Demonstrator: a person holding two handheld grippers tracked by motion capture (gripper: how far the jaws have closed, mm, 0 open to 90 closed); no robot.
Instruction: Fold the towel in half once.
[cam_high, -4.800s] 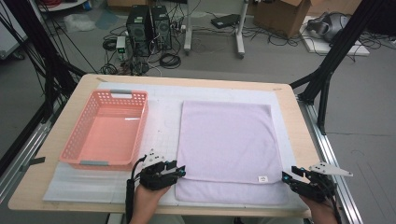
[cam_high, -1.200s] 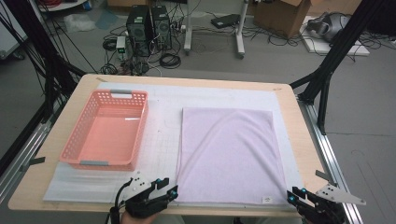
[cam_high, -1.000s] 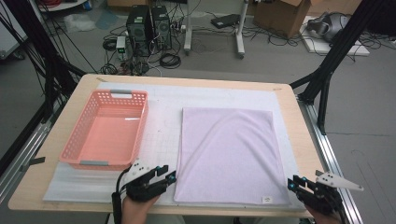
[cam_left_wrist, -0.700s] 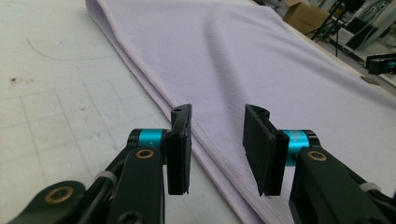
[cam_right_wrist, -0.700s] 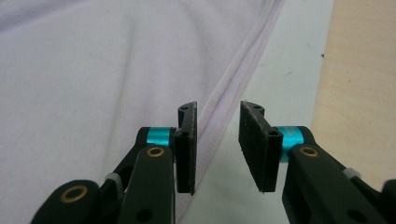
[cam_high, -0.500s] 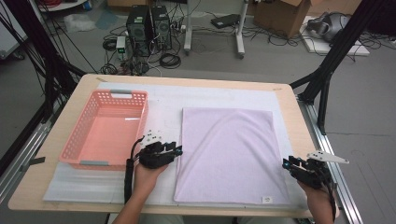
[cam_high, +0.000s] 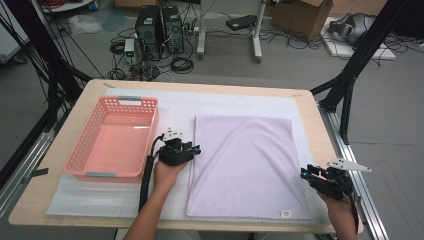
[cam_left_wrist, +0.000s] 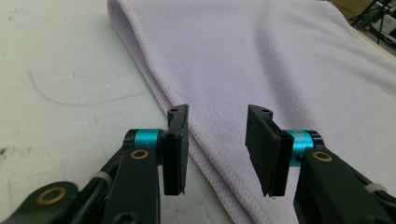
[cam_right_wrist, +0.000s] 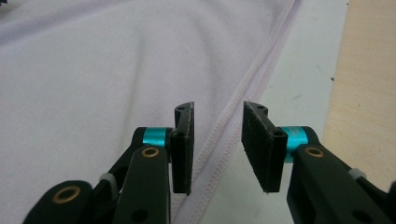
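Lilac towel (cam_high: 247, 165) lies flat between both grippers: left gripper (cam_left_wrist: 217, 149) and right gripper (cam_right_wrist: 217, 144) each straddle a hem, jaws apart, nothing gripped.

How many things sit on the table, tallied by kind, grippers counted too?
Towel: 1
Basket: 1
White mat: 1
Grippers: 2, left gripper and right gripper
Total: 5

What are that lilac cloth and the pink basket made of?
The lilac cloth looks like soft, matte terry or microfibre: fuzzy nap, stitched hem, gentle wrinkles. The pink rectangular basket looks like moulded plastic, slightly glossy, with a perforated lattice wall.
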